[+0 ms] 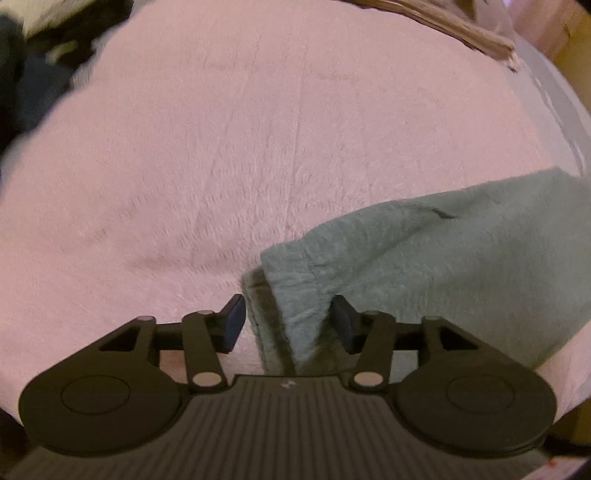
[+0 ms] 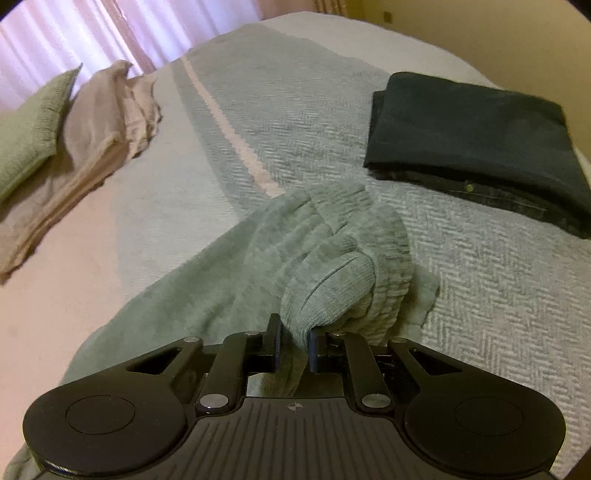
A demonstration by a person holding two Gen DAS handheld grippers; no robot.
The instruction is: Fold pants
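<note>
The sage-green pants lie on the bed. Their leg hem (image 1: 291, 291) sits between the fingers of my left gripper (image 1: 288, 323), whose jaws stand wide apart around the cloth and are open. The leg (image 1: 461, 251) runs off to the right over the pink blanket (image 1: 184, 147). In the right wrist view the ribbed elastic waistband (image 2: 343, 240) is bunched up, and my right gripper (image 2: 295, 341) is shut on a fold of it. The rest of the pants (image 2: 207, 288) trail away to the lower left.
A folded dark garment (image 2: 472, 144) lies on the grey herringbone bedspread (image 2: 498, 295) at the right. A beige folded garment (image 2: 92, 140) and a green pillow (image 2: 29, 122) lie at the left, before the curtains (image 2: 74, 33). Dark clothes (image 1: 33, 66) are at the blanket's far-left corner.
</note>
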